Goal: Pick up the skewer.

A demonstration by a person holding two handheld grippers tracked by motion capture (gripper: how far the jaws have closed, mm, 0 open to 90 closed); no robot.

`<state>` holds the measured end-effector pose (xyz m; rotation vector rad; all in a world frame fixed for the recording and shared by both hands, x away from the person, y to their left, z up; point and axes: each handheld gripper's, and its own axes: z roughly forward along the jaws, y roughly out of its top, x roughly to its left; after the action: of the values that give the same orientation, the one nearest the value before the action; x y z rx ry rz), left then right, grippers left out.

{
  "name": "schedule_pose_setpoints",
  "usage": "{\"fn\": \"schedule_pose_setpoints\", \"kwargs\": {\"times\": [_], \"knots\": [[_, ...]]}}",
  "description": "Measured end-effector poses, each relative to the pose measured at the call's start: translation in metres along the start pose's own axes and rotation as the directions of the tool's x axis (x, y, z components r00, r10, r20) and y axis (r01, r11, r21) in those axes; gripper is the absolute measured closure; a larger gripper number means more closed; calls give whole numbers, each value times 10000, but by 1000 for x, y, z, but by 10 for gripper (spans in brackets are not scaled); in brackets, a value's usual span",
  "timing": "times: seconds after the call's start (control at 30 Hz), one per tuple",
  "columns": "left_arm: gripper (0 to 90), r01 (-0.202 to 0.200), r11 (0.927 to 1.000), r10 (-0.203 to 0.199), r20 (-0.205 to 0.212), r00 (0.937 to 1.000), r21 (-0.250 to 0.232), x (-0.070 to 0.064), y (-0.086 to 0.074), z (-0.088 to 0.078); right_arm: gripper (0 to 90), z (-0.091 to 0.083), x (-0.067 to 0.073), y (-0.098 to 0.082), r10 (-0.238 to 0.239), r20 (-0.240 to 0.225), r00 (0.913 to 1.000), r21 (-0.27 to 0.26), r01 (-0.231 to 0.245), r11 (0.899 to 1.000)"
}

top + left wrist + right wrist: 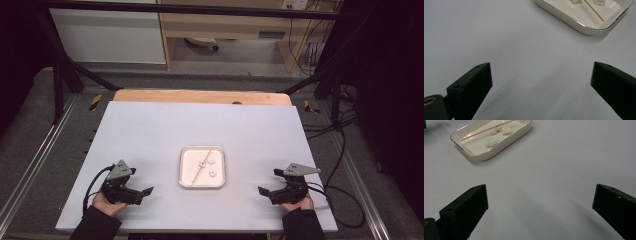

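A shallow white tray (186, 176) lies in the middle of the white table. In it lie a thin wooden skewer (200, 165) and three small white lumps (213, 173). The tray (496, 148) shows at the upper left in the right gripper view, with the skewer (484, 130) and lumps (490, 142) inside. In the left gripper view a corner of the tray (584, 27) and the skewer's end (594, 10) show at the top. My left gripper (142, 192) rests low at the tray's left, open and empty (541, 85). My right gripper (267, 190) sits at the tray's right, also open and empty (540, 205).
The white table top (150, 130) has a wooden strip (200, 96) along its far edge. A black frame (65, 70) and cables (340, 135) surround it on a grey floor. A wooden cabinet (225, 25) stands beyond.
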<state>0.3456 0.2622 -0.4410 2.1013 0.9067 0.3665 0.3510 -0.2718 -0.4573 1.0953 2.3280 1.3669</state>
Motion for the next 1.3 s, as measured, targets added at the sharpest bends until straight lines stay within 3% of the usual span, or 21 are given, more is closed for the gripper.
{"fn": "schedule_pose_setpoints", "kwargs": {"times": [0.7,1.3], "knots": [[39,13,10000,-13,-20,10000,75,-19,30,7,11,2,0,0,-88,24,10000,219,87,9997],[63,-576,9979,578,-69,9983,284,-50,63,28,13,2,1,0,-172,41,9998,305,171,9994]]}}
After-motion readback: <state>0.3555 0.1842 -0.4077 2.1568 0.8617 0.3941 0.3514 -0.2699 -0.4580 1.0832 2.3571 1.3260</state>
